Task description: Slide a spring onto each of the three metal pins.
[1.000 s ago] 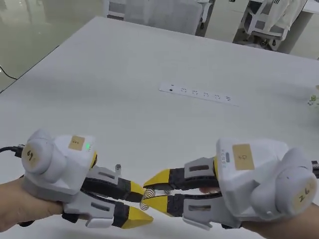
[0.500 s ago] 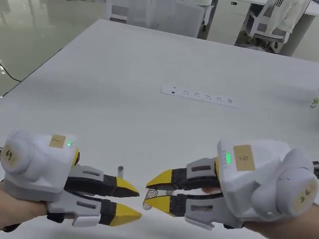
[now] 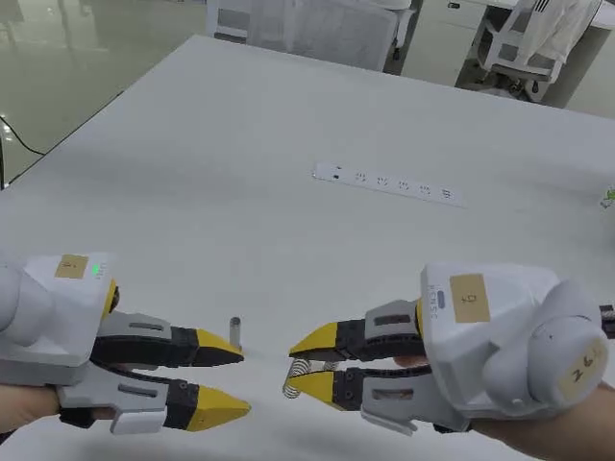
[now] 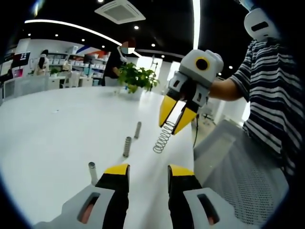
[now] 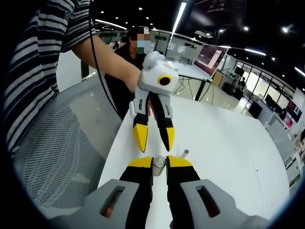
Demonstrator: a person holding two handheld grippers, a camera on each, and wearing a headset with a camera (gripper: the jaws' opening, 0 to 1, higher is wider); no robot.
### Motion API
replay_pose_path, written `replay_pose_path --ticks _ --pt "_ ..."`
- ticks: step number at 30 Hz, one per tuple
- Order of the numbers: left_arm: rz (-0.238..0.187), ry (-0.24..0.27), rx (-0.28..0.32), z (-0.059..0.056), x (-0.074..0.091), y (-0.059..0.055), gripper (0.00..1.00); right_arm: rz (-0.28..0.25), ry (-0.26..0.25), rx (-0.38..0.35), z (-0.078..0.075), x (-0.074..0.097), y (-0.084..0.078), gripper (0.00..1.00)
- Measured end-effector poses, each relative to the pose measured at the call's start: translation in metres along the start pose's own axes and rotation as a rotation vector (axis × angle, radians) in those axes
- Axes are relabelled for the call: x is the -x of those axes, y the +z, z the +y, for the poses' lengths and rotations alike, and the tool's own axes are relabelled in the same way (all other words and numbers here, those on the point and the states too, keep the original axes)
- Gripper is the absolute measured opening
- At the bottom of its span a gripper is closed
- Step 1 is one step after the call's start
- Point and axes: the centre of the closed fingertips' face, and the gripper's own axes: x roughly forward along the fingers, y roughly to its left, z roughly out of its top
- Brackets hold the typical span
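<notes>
In the head view the right gripper (image 3: 296, 365) has its yellow jaws pinched on a small wire spring (image 3: 291, 388), whose free end hangs out just above the white workbench (image 3: 192, 173). The left gripper (image 3: 242, 382) faces it with jaws spread and empty. A short upright metal pin (image 3: 234, 328) stands just beyond its upper jaw, and a power strip (image 3: 389, 184) lies well apart. We judge the spring to be very light, springy along its length and easy to flick away, so it wants a gentle hold near one end, with the other end free to go over a pin. In the left gripper view our own left gripper (image 4: 147, 168) is parted around nothing. The right gripper (image 4: 169, 125) comes in tilted downward with the spring (image 4: 163, 137) dangling from its tips. Three pins stand in a row: the nearest pin (image 4: 92, 171) bare, the far pin (image 4: 137, 130) plain, and the middle pin (image 4: 127, 146) ribbed, perhaps already carrying a spring, though it is too small for us to be sure. In the right gripper view the right gripper (image 5: 160, 161) clamps the spring (image 5: 159, 166) end-on. The left gripper (image 5: 155, 143) points back at us, open, and a pin (image 5: 185, 153) sits just beside our right jaw.
</notes>
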Motion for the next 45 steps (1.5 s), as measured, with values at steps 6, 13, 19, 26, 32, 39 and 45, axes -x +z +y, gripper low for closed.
replay_pose_path --ticks 6,13,19,26,32,39,45 --pt "-0.004 0.043 0.026 0.008 0.01 -0.004 0.34 0.001 -0.01 -0.005 -0.004 0.0 -0.002 0.07" --pt "0.0 0.095 0.039 0.018 0.023 -0.011 0.52 -0.005 -0.02 -0.006 -0.007 -0.001 -0.001 0.07" --pt "-0.022 0.146 0.056 0.027 0.035 -0.017 0.7 0.002 -0.022 -0.008 -0.009 -0.001 -0.003 0.07" --pt "-0.03 0.162 0.064 0.029 0.041 -0.023 0.84 0.005 -0.019 -0.017 -0.008 -0.004 -0.005 0.07" --pt "-0.065 0.201 0.098 0.036 0.046 -0.021 0.98 0.012 -0.013 -0.018 -0.009 -0.006 -0.006 0.07" --pt "-0.064 0.219 0.103 0.04 0.052 -0.022 0.98 0.019 -0.004 -0.033 -0.012 -0.011 -0.006 0.07" --pt "-0.06 0.222 0.108 0.039 0.054 -0.024 0.98 0.009 -0.003 -0.019 -0.021 -0.012 0.004 0.07"
